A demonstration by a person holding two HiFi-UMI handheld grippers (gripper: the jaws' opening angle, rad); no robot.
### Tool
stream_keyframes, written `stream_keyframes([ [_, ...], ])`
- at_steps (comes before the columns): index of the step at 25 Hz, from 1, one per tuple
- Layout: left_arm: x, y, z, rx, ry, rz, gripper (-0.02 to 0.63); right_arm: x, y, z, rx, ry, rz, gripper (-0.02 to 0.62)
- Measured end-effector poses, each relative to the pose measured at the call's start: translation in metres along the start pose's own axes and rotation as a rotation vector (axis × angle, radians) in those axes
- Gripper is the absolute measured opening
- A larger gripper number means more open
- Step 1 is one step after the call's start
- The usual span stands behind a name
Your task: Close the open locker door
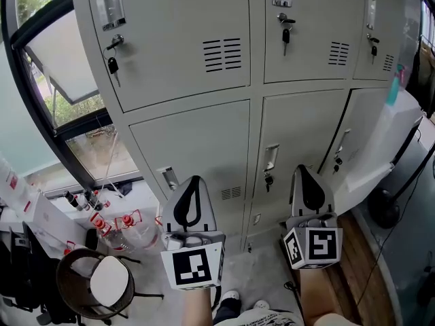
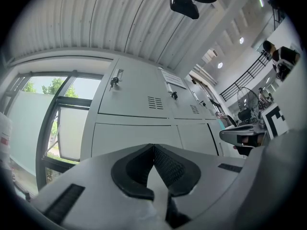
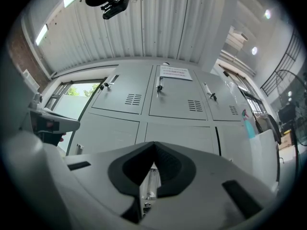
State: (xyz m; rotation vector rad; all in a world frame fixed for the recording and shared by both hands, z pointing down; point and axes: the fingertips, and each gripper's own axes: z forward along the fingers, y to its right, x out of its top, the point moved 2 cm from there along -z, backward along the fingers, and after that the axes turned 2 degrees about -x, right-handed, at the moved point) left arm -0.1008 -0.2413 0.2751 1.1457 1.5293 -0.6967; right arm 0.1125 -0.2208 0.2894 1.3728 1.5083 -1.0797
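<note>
A bank of grey lockers (image 1: 204, 66) fills the head view. The bottom right locker's door (image 1: 380, 148) stands swung outward to the right; it also shows in the right gripper view as a pale panel, the door (image 3: 266, 150). My right gripper (image 1: 303, 170) points at the lower middle locker, left of that door and apart from it, jaws shut on nothing (image 3: 153, 146). My left gripper (image 1: 195, 179) points at the lower left locker, also shut and empty (image 2: 153, 147). Neither gripper touches a locker.
Keys hang in the upper locks (image 1: 112, 64) (image 1: 285, 34). A tilted window (image 1: 61, 60) is at the left. A round stool (image 1: 95, 284) and several red-capped bottles (image 1: 115, 226) are on the floor at left. A teal bottle (image 1: 394, 87) shows above the open door.
</note>
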Motion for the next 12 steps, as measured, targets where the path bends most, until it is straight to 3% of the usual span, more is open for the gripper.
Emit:
stream_keyframes([
  [12,0.002,0.002,-0.007,0.007,-0.027,0.026,0.005,0.002,0.004,-0.012,-0.007,-0.004,-0.009,-0.006],
])
